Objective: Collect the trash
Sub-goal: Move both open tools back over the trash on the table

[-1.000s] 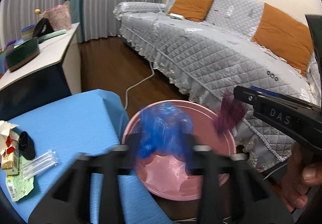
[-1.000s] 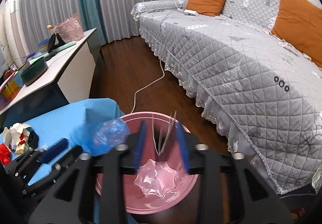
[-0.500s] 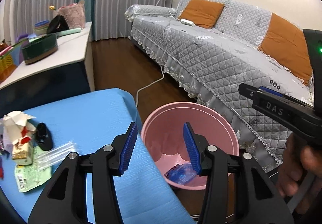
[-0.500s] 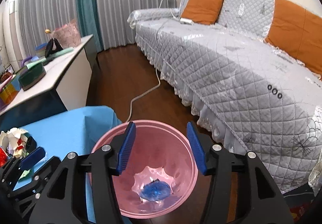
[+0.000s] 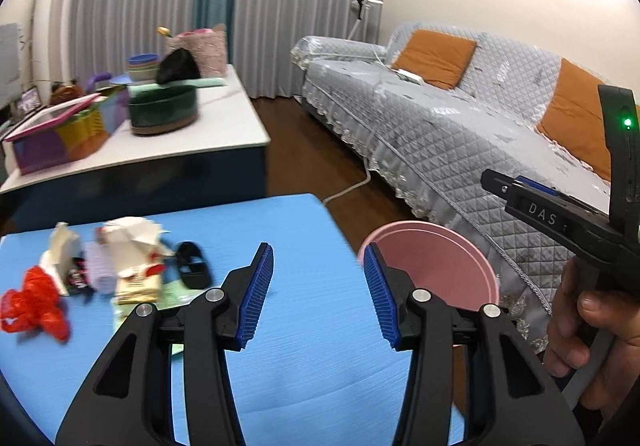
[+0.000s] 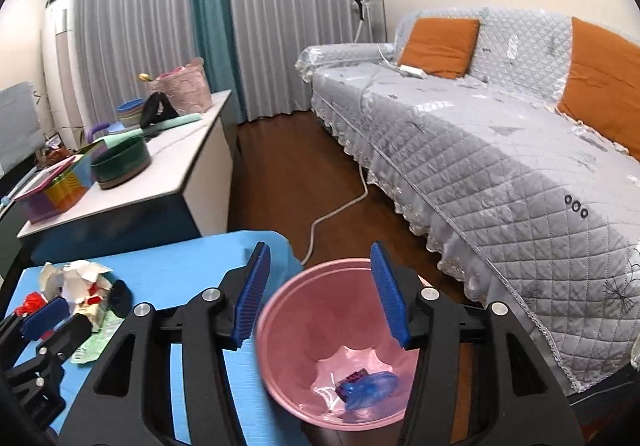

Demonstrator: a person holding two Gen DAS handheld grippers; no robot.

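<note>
- Hovering over the blue tabletop (image 5: 224,230), the left gripper (image 5: 318,294) has its jaws spread wide with nothing between them; its lower body is cut off by the frame edge.
- The right gripper (image 6: 318,294) hangs above the pink bin (image 6: 304,310), jaws wide and holding nothing.
- The bin stands just beside the tabletop's right edge; in the left wrist view only part of its rim shows behind the right-hand finger, and its inside is hidden.
- Down in the bin lie a crumpled blue plastic piece (image 6: 370,386), a small dark purple scrap (image 6: 352,378) touching it, and something thin and white that is too small to name.
- A pile of trash (image 5: 120,266) sits on the far left of the tabletop: white crumpled paper (image 5: 128,234), a red crumpled piece (image 5: 32,306), a black object (image 5: 194,270) and a green printed wrapper (image 6: 96,342). Motion blur smears it, so the pieces run together.
- In the right wrist view the left gripper covers part of that pile, and the red piece only peeks out.
- The person's right hand (image 5: 588,326) is cut off at the right edge of the left wrist view.
- A grey quilted sofa (image 6: 500,165) fills the right side, with its far end out of frame.
</note>
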